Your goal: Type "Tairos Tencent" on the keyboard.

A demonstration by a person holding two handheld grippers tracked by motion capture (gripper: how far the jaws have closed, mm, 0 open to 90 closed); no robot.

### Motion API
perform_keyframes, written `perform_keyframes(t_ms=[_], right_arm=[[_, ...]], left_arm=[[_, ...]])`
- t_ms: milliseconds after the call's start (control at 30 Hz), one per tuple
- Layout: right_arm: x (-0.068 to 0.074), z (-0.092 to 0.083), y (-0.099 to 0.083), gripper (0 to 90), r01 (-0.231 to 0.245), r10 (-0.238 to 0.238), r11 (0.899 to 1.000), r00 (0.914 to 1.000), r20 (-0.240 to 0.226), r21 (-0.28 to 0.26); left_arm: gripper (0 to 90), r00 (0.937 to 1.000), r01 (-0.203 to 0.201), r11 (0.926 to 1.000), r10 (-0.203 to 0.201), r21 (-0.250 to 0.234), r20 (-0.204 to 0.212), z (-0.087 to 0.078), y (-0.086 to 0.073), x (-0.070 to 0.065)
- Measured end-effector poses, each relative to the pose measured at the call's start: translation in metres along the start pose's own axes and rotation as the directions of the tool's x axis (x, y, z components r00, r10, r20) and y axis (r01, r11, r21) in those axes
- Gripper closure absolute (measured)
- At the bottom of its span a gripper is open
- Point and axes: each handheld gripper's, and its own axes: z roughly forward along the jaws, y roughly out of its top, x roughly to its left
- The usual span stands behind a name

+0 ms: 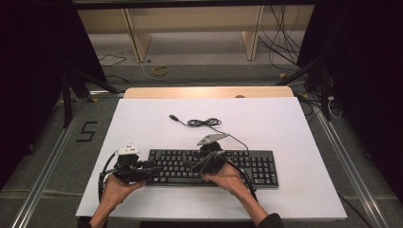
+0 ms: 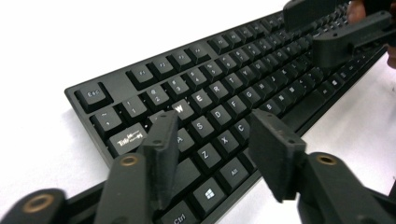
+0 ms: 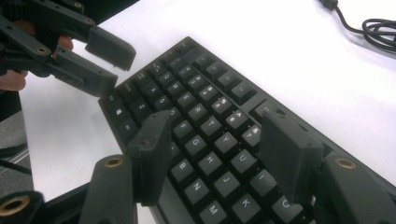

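Observation:
A black keyboard (image 1: 256, 166) lies on the white table top (image 1: 285, 123), its cable (image 1: 204, 122) coiled behind it. My left gripper (image 1: 151, 171) is at the keyboard's left end. In the left gripper view its jaws stand open (image 2: 214, 119) over the letter keys (image 2: 224, 79), with nothing between the pads. My right gripper (image 1: 195, 166) hovers over the keyboard's middle and points left. Its jaws are open (image 3: 217, 121) above the keys (image 3: 205, 93) and hold nothing. Each gripper view catches the other gripper: the right gripper (image 2: 327, 32) and the left gripper (image 3: 107, 60).
The cable's plug (image 1: 173, 117) lies loose on the white top, and the coil (image 3: 373, 28) is beyond the keyboard. A wooden strip (image 1: 209, 92) borders the far edge. Dark stands (image 1: 71, 76) and floor cables (image 1: 285, 47) surround the table.

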Motion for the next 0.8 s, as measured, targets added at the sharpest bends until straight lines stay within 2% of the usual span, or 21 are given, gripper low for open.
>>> perform_keyframes(t_ms=[400,667,800], right_arm=[[0.0,0.013,0.007,53.3,0.003,-0.003,1.0,1.0,-0.001,0.019],[0.001,0.023,0.009,67.4,0.013,-0.013,0.999,0.9999,-0.008,0.034],[0.002,0.026,0.01,73.7,0.013,-0.013,0.999,0.9999,-0.006,0.044]], left_arm=[[76.2,0.9998,-0.019,0.9976,0.019,0.067,-0.007,0.003,-0.002,0.0],[86.9,0.9994,-0.026,0.9946,0.029,0.101,-0.022,0.005,-0.004,0.003],[88.8,0.9991,-0.032,0.9933,0.035,0.111,-0.023,0.006,-0.004,0.003]])
